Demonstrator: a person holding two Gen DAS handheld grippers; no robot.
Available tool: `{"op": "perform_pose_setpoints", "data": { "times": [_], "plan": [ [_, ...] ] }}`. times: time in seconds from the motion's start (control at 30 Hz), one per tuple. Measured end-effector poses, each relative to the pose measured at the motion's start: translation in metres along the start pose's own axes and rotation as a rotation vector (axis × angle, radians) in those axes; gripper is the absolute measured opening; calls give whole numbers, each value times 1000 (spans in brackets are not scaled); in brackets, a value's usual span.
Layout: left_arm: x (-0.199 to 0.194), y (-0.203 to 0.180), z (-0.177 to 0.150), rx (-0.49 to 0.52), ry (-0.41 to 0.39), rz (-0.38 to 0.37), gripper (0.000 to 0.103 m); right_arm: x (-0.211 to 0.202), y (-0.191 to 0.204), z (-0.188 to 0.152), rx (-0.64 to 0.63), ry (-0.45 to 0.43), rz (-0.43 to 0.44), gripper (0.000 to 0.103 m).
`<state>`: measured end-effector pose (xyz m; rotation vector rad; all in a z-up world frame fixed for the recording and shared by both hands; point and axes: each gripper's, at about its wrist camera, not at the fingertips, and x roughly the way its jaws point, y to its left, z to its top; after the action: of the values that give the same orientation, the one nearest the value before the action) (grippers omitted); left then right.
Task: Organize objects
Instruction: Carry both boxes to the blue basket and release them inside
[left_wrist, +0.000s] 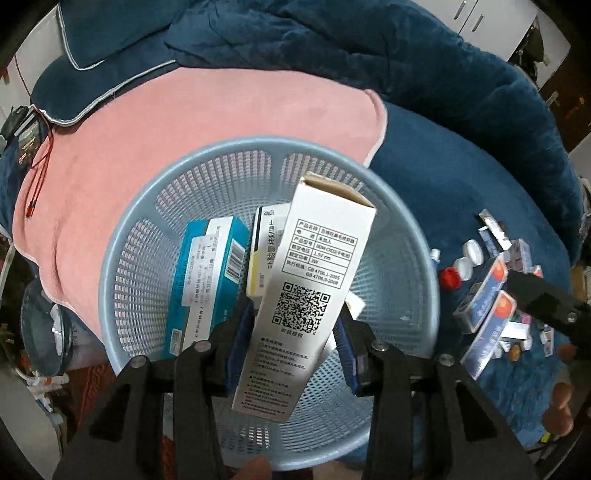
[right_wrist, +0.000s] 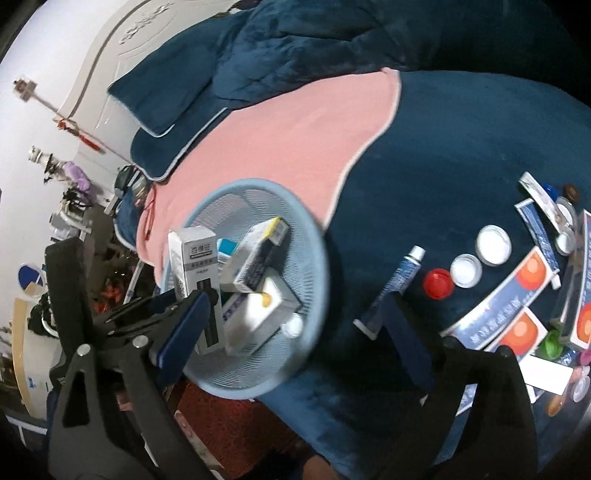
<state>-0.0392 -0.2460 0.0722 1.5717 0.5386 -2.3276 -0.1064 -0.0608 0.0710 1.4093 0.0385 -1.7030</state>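
Holding light, stiff white carton (left_wrist: 314, 284) midway, left claw (left_wrist: 295, 332) pinching over basket (left_wrist: 147, 206); right claw (right_wrist: 291, 325) spread, empty

Both wrist views look steeply down, close, sharing the blue basket (left_wrist: 122, 236) (right_wrist: 314, 236)

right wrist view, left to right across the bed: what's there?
Left gripper holding the white box → blue basket → blue tube → red cap → small white lid → larger white lid → blue-and-orange boxes.
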Motion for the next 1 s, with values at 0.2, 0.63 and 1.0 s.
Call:
{"op": "perform_pose_setpoints", "data": {
  "times": [0.2, 0.63, 1.0],
  "plan": [
    [25, 13, 1, -20, 29, 158, 60, -4, -2, -2, -16, -1, -29, 95],
    [7, -8, -5, 69, -29, 213, 102, -5, -4, -7, -70, -2, -123, 103],
    [9, -27, 1, 99, -32, 189, 102, -10, -19, -15, -65, 25, -168, 103]
  ]
}}
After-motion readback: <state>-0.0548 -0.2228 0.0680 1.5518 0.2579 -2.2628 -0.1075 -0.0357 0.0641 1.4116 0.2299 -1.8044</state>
